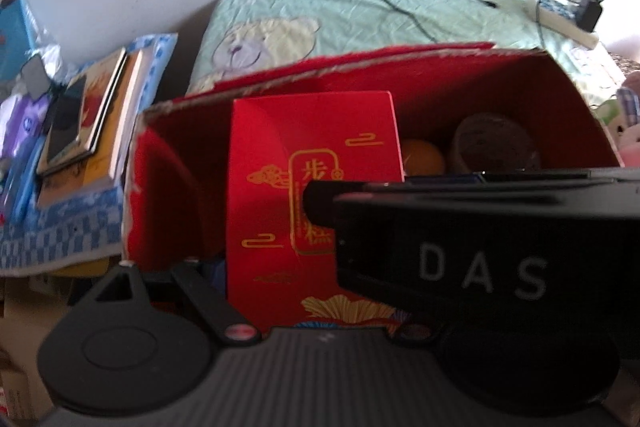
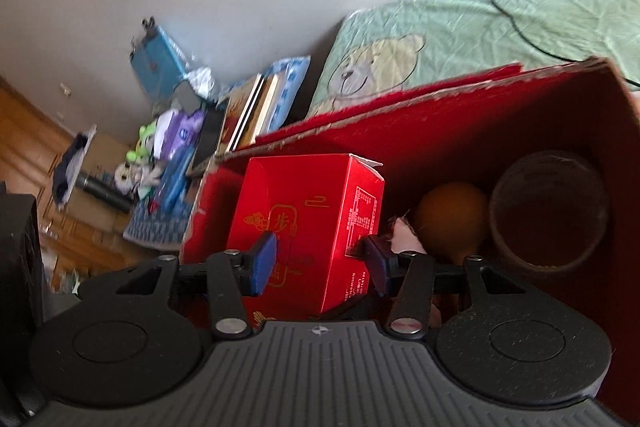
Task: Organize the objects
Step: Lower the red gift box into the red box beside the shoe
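A large red cardboard box point(image 1: 168, 107) point(image 2: 440, 95) stands open in front of a bed. Inside it are an orange point(image 1: 424, 157) point(image 2: 452, 215) and a brown round cup point(image 1: 496, 143) point(image 2: 548, 211). A small red carton with gold print point(image 1: 312, 147) point(image 2: 304, 195) stands upright at the box's left end. My right gripper point(image 2: 319, 261) is shut on this carton, one blue pad point(image 2: 264, 263) on each side. My left gripper point(image 1: 312, 267) is just in front of the carton with its left linkage spread wide. The right gripper's black body point(image 1: 480, 247) hides its right finger.
Behind the box lies a green bedsheet point(image 1: 360, 15) with a bear print, a black cable point(image 1: 420, 15) and a power strip point(image 1: 560, 15). Left of the box, a blue checked cloth carries stacked books point(image 1: 100, 99) point(image 2: 248, 111) and small clutter. A white wall rises behind.
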`<state>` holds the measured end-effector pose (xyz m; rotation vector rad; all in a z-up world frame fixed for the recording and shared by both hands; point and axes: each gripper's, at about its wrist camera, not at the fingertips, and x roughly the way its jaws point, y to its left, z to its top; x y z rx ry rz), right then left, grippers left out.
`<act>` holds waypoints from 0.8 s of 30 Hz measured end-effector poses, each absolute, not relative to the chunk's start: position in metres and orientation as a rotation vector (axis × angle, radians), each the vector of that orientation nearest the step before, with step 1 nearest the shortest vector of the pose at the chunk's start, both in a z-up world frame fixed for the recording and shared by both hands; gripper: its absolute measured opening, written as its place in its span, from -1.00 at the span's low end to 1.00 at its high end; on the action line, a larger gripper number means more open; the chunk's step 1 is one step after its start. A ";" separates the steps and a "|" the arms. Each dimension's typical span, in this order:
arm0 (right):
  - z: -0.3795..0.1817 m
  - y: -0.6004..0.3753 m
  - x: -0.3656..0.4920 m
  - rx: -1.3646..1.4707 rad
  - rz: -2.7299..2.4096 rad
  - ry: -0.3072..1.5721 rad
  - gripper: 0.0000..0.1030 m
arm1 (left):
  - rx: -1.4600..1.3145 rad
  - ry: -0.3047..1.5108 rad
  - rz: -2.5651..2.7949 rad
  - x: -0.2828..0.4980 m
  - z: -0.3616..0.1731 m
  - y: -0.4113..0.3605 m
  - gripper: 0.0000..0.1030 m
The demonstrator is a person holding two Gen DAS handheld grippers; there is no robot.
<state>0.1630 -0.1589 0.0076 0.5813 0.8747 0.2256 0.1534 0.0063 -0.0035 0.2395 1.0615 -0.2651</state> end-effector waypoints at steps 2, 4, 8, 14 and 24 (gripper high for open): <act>0.004 -0.159 0.168 0.581 0.246 0.896 0.02 | 0.237 1.081 -0.246 0.156 -0.007 0.006 0.54; 0.000 -0.159 0.172 0.584 0.265 0.913 0.02 | 0.235 1.099 -0.229 0.157 -0.010 0.007 0.54; -0.006 -0.157 0.175 0.587 0.287 0.939 0.02 | 0.234 1.129 -0.203 0.159 -0.016 0.008 0.55; -0.011 -0.159 0.182 0.613 0.281 0.995 0.01 | 0.221 1.164 -0.188 0.162 -0.022 0.009 0.56; -0.014 -0.163 0.183 0.641 0.255 1.007 -0.03 | 0.199 1.182 -0.185 0.164 -0.028 0.010 0.59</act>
